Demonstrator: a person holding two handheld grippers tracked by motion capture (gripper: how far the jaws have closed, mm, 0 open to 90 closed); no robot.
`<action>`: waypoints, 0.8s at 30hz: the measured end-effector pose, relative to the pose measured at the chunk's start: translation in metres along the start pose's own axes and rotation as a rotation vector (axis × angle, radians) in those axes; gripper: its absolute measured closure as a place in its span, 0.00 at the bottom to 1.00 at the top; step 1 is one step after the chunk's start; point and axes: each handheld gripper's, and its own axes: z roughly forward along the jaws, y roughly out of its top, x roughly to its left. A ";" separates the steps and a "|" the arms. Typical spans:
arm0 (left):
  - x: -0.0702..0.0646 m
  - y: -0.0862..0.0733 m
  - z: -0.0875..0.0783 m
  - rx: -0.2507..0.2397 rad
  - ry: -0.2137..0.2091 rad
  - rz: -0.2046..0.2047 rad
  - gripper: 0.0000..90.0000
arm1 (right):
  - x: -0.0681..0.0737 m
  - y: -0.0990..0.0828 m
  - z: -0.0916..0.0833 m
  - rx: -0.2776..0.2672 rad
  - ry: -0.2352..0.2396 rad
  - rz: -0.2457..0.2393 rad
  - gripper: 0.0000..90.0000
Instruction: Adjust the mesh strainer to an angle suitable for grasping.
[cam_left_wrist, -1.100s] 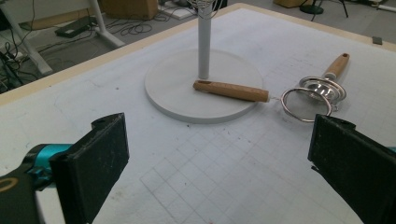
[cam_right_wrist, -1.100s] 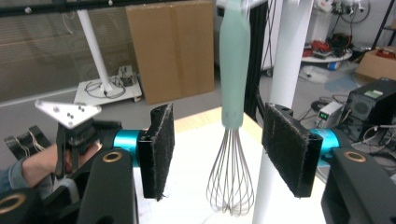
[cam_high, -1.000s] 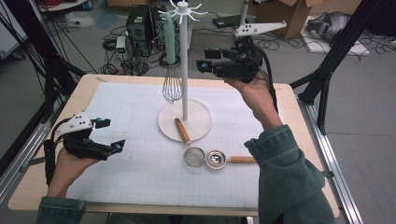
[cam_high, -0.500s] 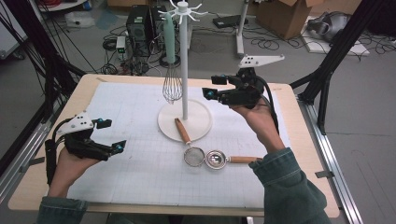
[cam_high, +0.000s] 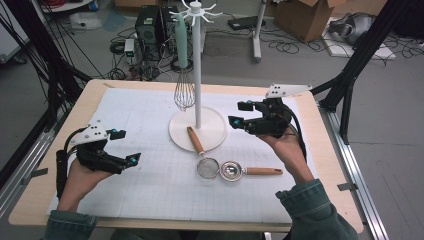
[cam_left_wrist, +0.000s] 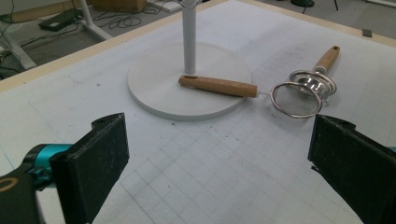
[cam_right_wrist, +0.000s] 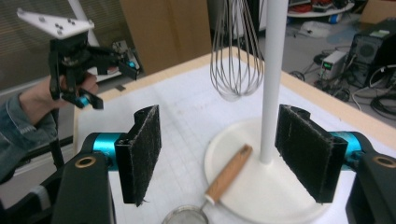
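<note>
A white hook stand (cam_high: 198, 75) rises from a round base (cam_high: 212, 135) mid-table. From one hook hangs a wire whisk (cam_high: 184, 92) with a mint handle. A small mesh strainer (cam_high: 207, 167) lies on the mat, its wooden handle resting on the base. A metal scoop (cam_high: 232, 170) with a wooden handle lies beside it. My right gripper (cam_high: 238, 113) hovers right of the base. Its jaws have just been opening and hold nothing; it faces the stand's pole (cam_right_wrist: 272, 79) and the whisk (cam_right_wrist: 236, 60). My left gripper (cam_high: 129, 146) is open and empty at the left, facing the strainer (cam_left_wrist: 294, 100).
A white gridded mat (cam_high: 150, 200) covers the wooden table (cam_high: 30, 210). Computer boxes, cables and cardboard lie on the floor beyond the far edge. Black frame posts stand at both sides of the table.
My right gripper has come down from beside the stand's upper pole to just above the table, right of the base. The left gripper has stayed put.
</note>
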 end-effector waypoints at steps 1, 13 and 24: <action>0.000 0.000 0.001 -0.001 -0.001 -0.003 0.06 | -0.001 -0.004 -0.001 0.006 -0.003 0.001 0.34; -0.001 -0.002 0.005 0.006 -0.005 -0.003 0.06 | -0.006 -0.037 0.010 0.071 -0.010 0.034 0.34; 0.001 -0.002 0.003 -0.006 -0.004 -0.011 0.06 | -0.007 -0.057 0.048 0.171 -0.028 0.053 0.44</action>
